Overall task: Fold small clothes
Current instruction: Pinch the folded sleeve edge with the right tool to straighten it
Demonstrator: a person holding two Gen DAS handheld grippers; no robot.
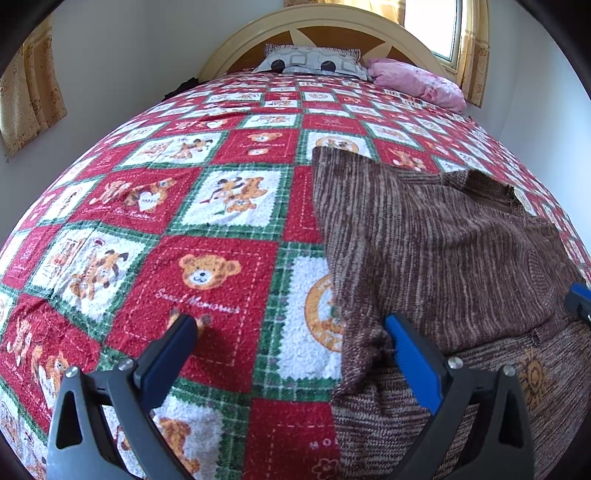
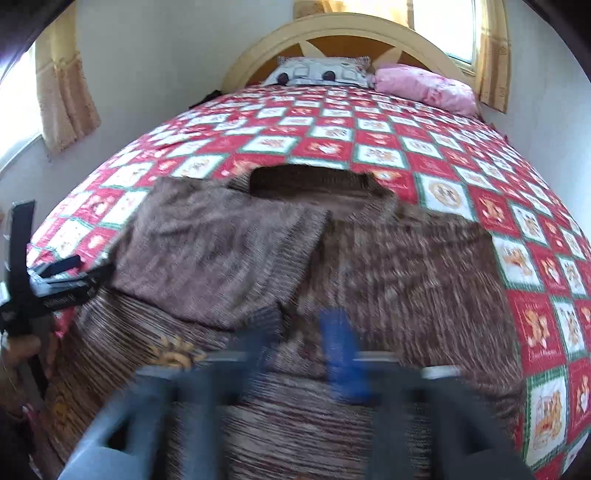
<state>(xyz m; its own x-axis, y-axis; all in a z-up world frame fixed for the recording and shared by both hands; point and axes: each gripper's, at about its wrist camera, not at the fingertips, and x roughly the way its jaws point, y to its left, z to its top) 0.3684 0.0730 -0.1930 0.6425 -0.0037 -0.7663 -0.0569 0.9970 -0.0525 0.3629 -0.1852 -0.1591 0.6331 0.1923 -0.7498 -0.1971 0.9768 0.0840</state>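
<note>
A brown striped knit sweater [image 1: 436, 236] lies flat on the bed, its neck opening [image 2: 314, 181] toward the headboard and one sleeve [image 2: 218, 240] folded across the body. An orange sun motif [image 1: 532, 373] shows near the hem. My left gripper [image 1: 291, 332] is open wide at the sweater's left edge: one finger is over the quilt, and the blue-padded finger [image 1: 406, 343] is on the knit. My right gripper [image 2: 303, 332] is blurred, low over the sweater's middle, with its fingers apart and nothing pinched. It also shows in the left wrist view as a blue tip [image 1: 578, 299].
A red, white and green teddy-bear quilt [image 1: 207, 206] covers the bed. A grey patterned pillow [image 1: 314, 62] and a pink pillow [image 1: 417, 81] lie by the arched headboard [image 1: 332, 22]. Walls and curtains close both sides. A person's hand [image 2: 18, 354] holds the left gripper's handle.
</note>
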